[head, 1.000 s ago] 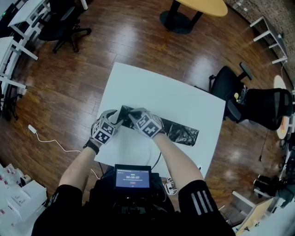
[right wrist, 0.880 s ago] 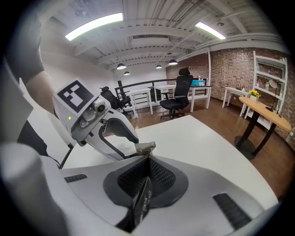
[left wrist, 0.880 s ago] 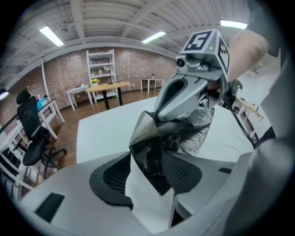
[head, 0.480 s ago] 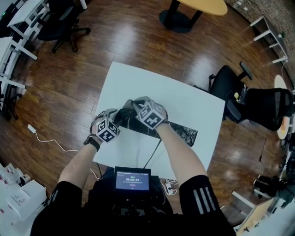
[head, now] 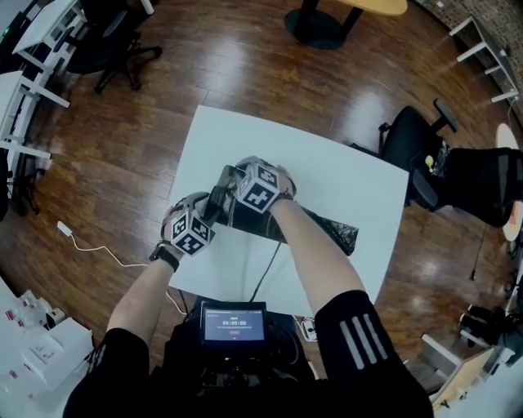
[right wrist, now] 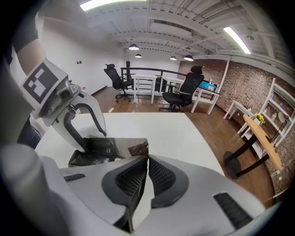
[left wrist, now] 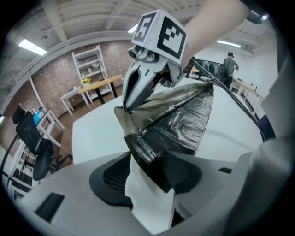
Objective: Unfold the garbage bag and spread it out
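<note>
A black garbage bag (head: pixel 320 229) lies as a long folded strip on the white table (head: pixel 319 173). Its left end is lifted and pulled apart between my two grippers. My left gripper (head: pixel 214 212) is shut on a fold of the bag (left wrist: pixel 184 117), which is pinched between its pads (left wrist: pixel 177 173). My right gripper (head: pixel 235 181) stands just beyond it, higher up, pinching the upper edge of that end (left wrist: pixel 125 109). In the right gripper view a thin layer of the bag (right wrist: pixel 99 147) runs between the nearly closed pads (right wrist: pixel 161 173), and the jaws are opening slightly.
Black office chairs (head: pixel 458 171) stand right of the table. A round table's base (head: pixel 315 24) is at the far side, with white desks (head: pixel 33 90) at the left. A white cable (head: pixel 98 249) lies on the wood floor. A small screen (head: pixel 234 321) sits at my chest.
My right gripper has moved up and away from me with the bag's edge, drawing the left end open. My left gripper has stayed near the table's front edge.
</note>
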`<action>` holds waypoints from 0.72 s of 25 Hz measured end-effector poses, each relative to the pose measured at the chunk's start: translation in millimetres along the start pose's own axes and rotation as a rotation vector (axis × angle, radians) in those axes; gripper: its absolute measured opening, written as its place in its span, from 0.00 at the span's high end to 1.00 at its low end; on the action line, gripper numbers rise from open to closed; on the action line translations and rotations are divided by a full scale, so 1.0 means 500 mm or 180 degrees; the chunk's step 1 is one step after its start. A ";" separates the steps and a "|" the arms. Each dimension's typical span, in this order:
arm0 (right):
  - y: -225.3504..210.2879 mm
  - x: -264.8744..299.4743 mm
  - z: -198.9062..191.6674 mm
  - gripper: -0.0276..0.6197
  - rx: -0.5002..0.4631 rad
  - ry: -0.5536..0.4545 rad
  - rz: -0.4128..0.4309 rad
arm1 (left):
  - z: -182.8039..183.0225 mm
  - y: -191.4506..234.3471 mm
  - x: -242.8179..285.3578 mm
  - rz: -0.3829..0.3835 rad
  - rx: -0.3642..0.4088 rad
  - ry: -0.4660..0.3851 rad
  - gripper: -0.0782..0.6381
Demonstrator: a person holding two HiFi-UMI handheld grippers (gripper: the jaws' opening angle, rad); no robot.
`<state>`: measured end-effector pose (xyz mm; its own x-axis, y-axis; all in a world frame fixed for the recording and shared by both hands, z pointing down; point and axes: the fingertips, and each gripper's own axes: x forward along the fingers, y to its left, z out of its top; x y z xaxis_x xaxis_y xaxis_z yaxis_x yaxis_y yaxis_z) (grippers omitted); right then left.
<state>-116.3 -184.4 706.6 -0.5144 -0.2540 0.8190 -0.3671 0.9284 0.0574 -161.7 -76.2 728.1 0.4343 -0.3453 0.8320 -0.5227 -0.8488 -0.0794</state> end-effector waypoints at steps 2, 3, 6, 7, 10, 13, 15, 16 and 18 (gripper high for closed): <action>0.000 0.015 -0.021 0.89 0.0098 0.0085 0.0063 | 0.001 -0.004 -0.001 -0.0001 0.0003 0.0000 0.60; -0.003 0.018 -0.028 0.88 0.0156 0.0104 0.0064 | 0.002 -0.005 -0.002 -0.0001 0.0006 -0.0001 0.60; -0.016 0.020 -0.037 0.85 0.0284 0.0100 0.0027 | -0.001 -0.007 -0.004 -0.0003 0.0030 0.0015 0.60; -0.020 0.019 -0.037 0.84 0.0306 0.0081 0.0018 | -0.003 -0.008 -0.005 -0.0006 0.0043 0.0025 0.60; -0.031 0.014 -0.027 0.83 0.0343 0.0023 -0.0013 | 0.006 -0.002 -0.021 0.0048 0.0104 -0.0001 0.60; -0.032 0.010 -0.019 0.83 0.0334 0.0014 0.0018 | 0.065 0.012 -0.062 0.0178 0.0261 -0.0246 0.60; -0.029 0.007 -0.013 0.83 0.0231 0.0017 0.0026 | 0.119 0.002 -0.078 0.0157 0.0562 -0.0424 0.60; -0.024 0.009 -0.016 0.83 0.0193 0.0034 0.0042 | 0.141 -0.008 -0.076 0.0108 0.0748 -0.0471 0.60; -0.018 0.013 -0.019 0.83 0.0174 0.0050 0.0074 | 0.168 -0.030 -0.053 -0.0042 0.1033 -0.0450 0.60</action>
<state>-109.3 -191.7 716.8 -0.5113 -0.2278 0.8287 -0.3972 0.9177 0.0072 -104.0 -88.0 661.2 0.5486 -0.3662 0.7516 -0.2660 -0.9287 -0.2584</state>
